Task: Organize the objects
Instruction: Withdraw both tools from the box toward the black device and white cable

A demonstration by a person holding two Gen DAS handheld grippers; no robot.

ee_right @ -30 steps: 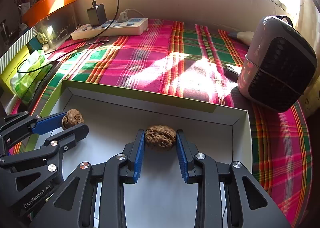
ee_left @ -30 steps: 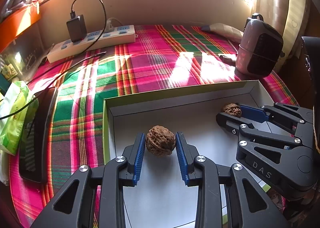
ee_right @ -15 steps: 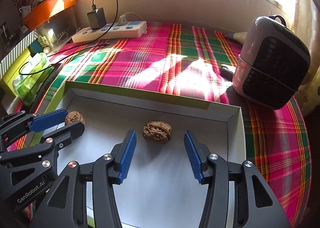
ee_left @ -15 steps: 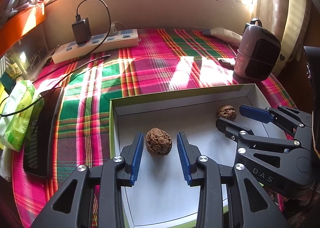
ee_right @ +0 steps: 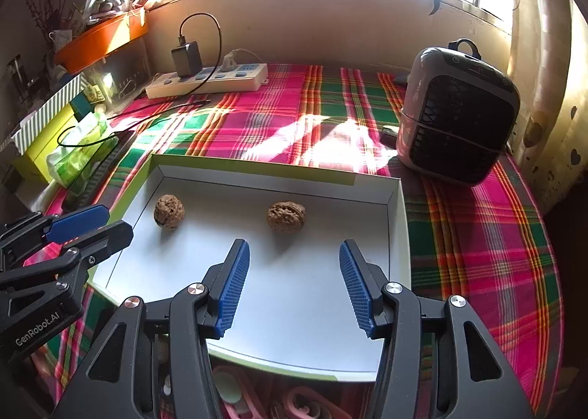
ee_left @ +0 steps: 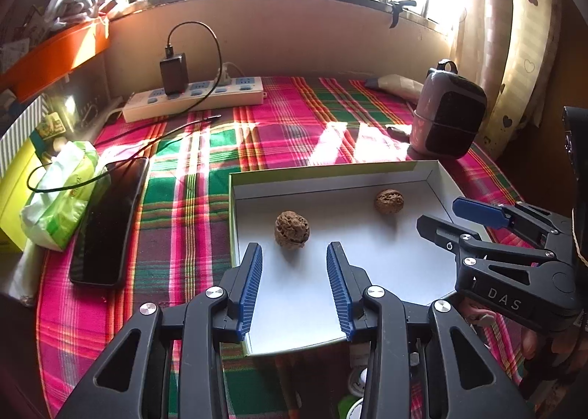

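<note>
Two walnuts lie inside the white tray (ee_left: pixel 437 191), which sits on the checked cloth (ee_left: pixel 294 132) of the bench. The left walnut (ee_left: pixel 292 230) rests just ahead of the left hand-held gripper (ee_left: pixel 294 283), whose fingers are spread and grasp nothing. The right walnut (ee_right: pixel 286 216) lies ahead of the right hand-held gripper (ee_right: pixel 294 283), also released, not touching it

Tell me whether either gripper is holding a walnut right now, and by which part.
Nothing is held. The left gripper and right gripper are both open, and each walnut lies free in the white tray.
</note>
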